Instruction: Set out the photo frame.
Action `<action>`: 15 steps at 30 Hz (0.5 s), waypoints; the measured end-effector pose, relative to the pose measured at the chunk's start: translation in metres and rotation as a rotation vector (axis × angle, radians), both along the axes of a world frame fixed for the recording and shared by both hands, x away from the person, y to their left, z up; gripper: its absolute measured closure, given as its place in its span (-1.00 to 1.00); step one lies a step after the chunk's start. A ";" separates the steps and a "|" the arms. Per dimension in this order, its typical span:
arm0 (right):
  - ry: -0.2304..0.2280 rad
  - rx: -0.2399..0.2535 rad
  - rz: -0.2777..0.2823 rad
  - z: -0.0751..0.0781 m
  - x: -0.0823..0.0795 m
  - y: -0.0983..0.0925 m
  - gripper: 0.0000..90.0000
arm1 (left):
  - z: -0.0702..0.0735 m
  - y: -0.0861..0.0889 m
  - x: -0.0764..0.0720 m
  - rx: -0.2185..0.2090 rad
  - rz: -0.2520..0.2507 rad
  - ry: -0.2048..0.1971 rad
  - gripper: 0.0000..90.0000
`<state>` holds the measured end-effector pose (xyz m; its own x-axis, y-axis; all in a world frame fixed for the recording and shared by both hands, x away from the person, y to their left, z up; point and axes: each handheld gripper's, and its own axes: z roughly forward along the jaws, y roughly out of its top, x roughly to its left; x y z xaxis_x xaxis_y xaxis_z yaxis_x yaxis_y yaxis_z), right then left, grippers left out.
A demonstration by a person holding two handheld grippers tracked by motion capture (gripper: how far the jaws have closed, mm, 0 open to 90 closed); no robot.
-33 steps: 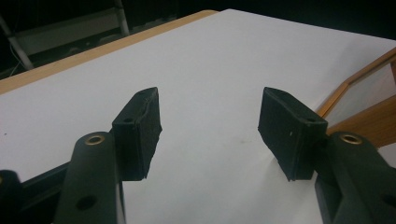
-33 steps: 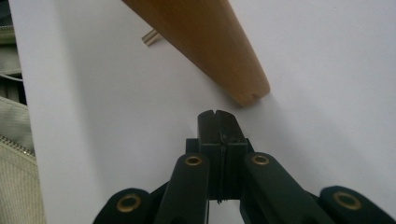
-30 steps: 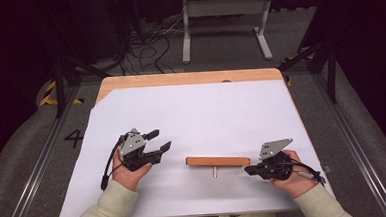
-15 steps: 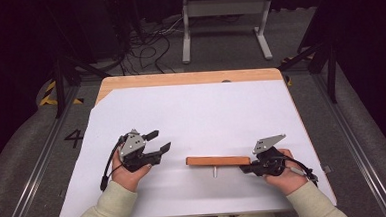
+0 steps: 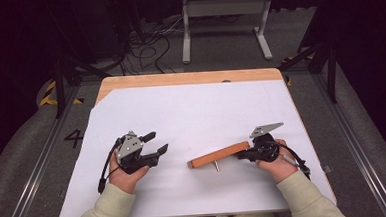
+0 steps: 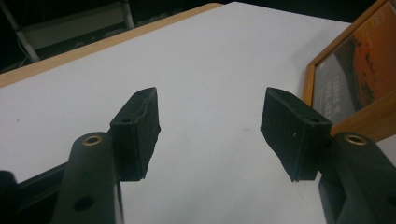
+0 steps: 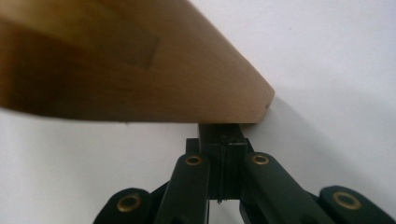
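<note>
Clearly tilted, orange-brown wooden frame shows printed picture.

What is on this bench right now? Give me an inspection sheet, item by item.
Surface: white sheet over a wooden tabletop, which is bare along the far edge.
Job's things: wooden picture frame, seen edge-on, with a small metal pin below it.
Clutter: nothing seen.
Grippers: left gripper open, holding nothing; right gripper shut at the frame's right end.
Cables: one trails from each gripper; loose floor cables beyond the table.
Surroundings: grey metal stand, yellow-black floor tape, painted numeral 4.
</note>
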<state>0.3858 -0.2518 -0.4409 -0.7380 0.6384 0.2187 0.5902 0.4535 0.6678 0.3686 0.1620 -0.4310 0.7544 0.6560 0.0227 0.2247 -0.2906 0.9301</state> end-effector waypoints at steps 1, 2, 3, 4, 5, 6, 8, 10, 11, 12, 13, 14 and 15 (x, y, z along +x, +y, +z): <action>-0.001 0.004 -0.009 0.000 0.003 0.001 1.00 | 0.000 0.000 0.000 0.001 -0.001 0.001 -0.16; -0.002 0.009 -0.018 -0.001 0.005 0.002 1.00 | -0.001 0.000 0.000 0.001 -0.001 0.006 -0.16; -0.002 0.017 -0.026 -0.001 0.008 0.003 1.00 | -0.001 0.001 -0.001 0.002 -0.001 0.008 -0.16; 0.003 0.030 -0.034 -0.002 0.011 0.004 1.00 | -0.001 0.001 -0.001 0.003 -0.001 0.009 -0.16; 0.003 0.030 -0.034 -0.002 0.011 0.004 1.00 | -0.001 0.001 -0.001 0.003 -0.001 0.009 -0.17; 0.017 0.040 -0.041 -0.003 0.018 0.005 1.00 | -0.001 0.002 -0.001 0.008 -0.001 0.009 -0.17; 0.020 0.045 -0.057 -0.002 0.024 0.008 1.00 | -0.002 0.002 -0.002 0.013 -0.001 0.010 -0.17; 0.020 0.050 -0.067 -0.002 0.029 0.011 1.00 | -0.002 0.002 -0.002 0.016 0.001 0.009 -0.17; 0.020 0.050 -0.067 -0.002 0.029 0.011 1.00 | -0.002 0.002 -0.002 0.016 0.001 0.009 -0.17; 0.016 0.059 -0.072 -0.003 0.030 0.011 1.00 | -0.002 0.003 -0.002 0.016 0.001 0.010 -0.17; 0.021 0.065 -0.080 -0.003 0.033 0.013 1.00 | -0.002 0.003 -0.002 0.018 0.003 0.012 -0.17; 0.017 0.054 -0.089 -0.003 0.038 0.015 1.00 | -0.003 0.004 -0.002 0.024 0.005 0.015 -0.17; 0.014 0.052 -0.089 -0.003 0.040 0.015 1.00 | -0.003 0.004 -0.001 0.027 0.007 0.019 -0.18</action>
<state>0.4254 -0.2365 -0.4436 -0.6752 0.6892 0.2627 0.6360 0.3638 0.6805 0.3675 0.1663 -0.4343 0.7505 0.6603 0.0257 0.2447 -0.3138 0.9174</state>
